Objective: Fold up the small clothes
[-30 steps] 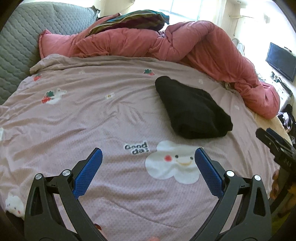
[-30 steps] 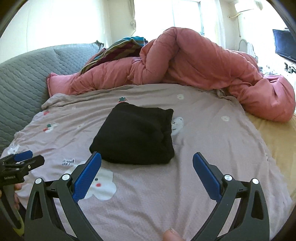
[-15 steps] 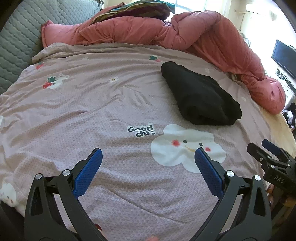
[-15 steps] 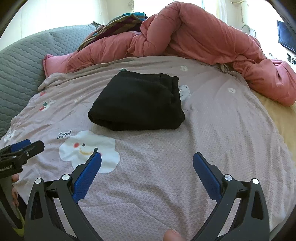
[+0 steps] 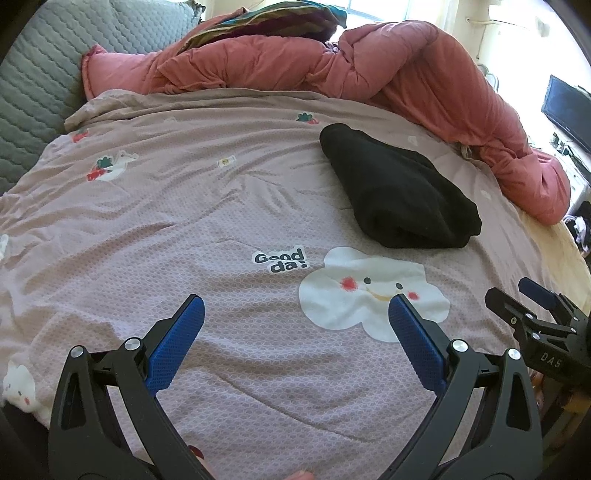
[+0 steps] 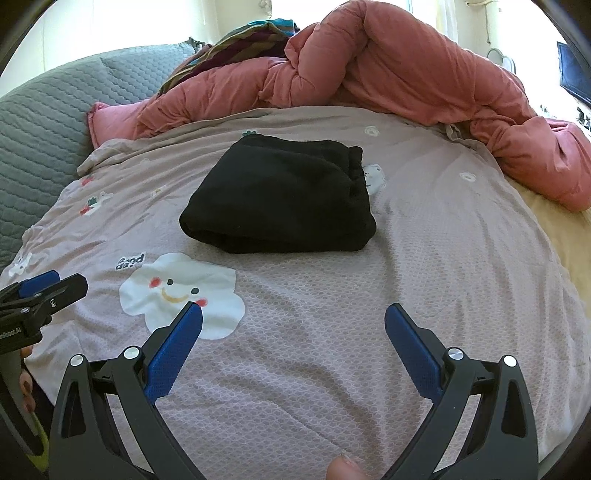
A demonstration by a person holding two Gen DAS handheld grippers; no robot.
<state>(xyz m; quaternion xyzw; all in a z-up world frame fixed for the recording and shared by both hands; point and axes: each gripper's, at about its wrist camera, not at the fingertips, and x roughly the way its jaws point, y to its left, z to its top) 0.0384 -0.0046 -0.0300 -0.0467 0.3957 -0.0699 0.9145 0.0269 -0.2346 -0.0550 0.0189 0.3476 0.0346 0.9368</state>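
A black garment (image 5: 399, 192) lies folded into a thick compact bundle on the mauve printed bedsheet (image 5: 184, 229); it also shows in the right wrist view (image 6: 280, 199). My left gripper (image 5: 295, 306) is open and empty, held over the sheet well short of the garment, near the white cloud print (image 5: 369, 295). My right gripper (image 6: 291, 314) is open and empty, also well short of the garment. The right gripper shows at the right edge of the left wrist view (image 5: 532, 306), and the left gripper at the left edge of the right wrist view (image 6: 44, 291).
A bunched pink duvet (image 5: 406, 81) runs along the far side and right of the bed, with a striped cloth (image 5: 266, 26) on top. A grey quilted headboard (image 5: 33, 92) stands at the left. A dark screen (image 5: 569, 110) is at the far right.
Both grippers have drawn back from the garment toward the near edge of the bed. Both stay open. The folded garment has not moved.
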